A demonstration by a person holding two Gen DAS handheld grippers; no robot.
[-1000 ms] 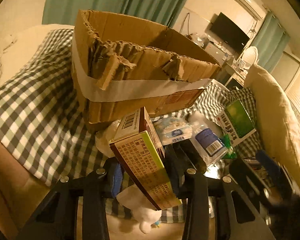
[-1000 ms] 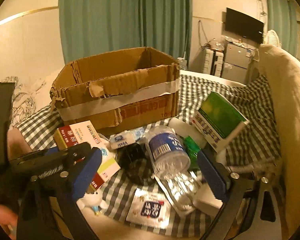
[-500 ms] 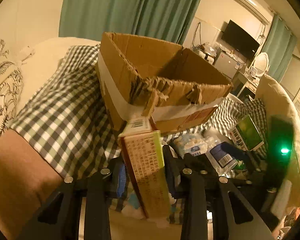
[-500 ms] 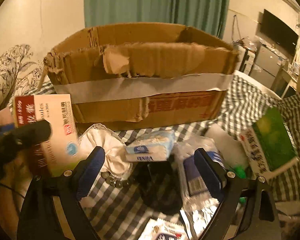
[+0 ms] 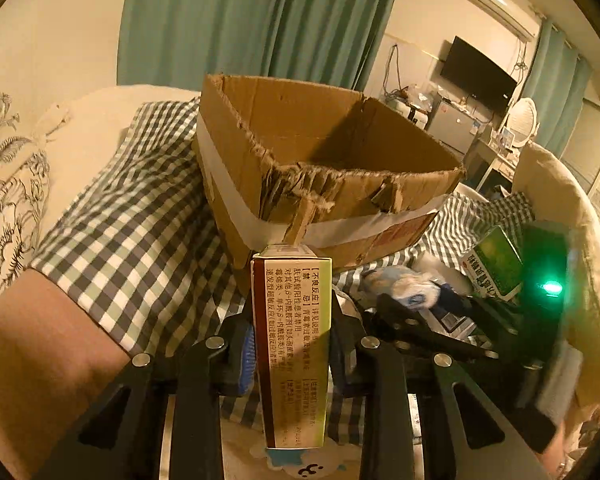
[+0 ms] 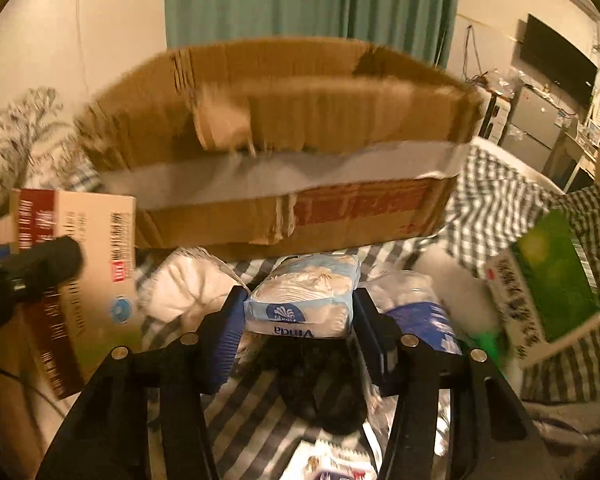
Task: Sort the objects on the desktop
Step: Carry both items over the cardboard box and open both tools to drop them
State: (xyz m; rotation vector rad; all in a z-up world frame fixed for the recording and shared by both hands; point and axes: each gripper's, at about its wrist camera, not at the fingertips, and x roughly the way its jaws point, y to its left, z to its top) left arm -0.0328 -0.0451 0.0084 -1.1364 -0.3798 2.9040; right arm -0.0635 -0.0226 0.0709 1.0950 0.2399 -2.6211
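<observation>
- Left wrist view: your left gripper (image 5: 291, 350) is clamped on the medicine box (image 5: 292, 344), held upright, short of the cardboard box (image 5: 324, 168). What shows of the box interior looks empty; its floor is partly hidden, so sorting seems barely begun.
- Right wrist view (blurred): your right gripper (image 6: 298, 320) has its pads against both sides of the tissue pack (image 6: 304, 300), apparently gripping it. Green box (image 6: 548, 280), white cloth (image 6: 188, 288) and bottle (image 6: 424, 316) lie unsorted on the checked cloth (image 6: 496, 184).
</observation>
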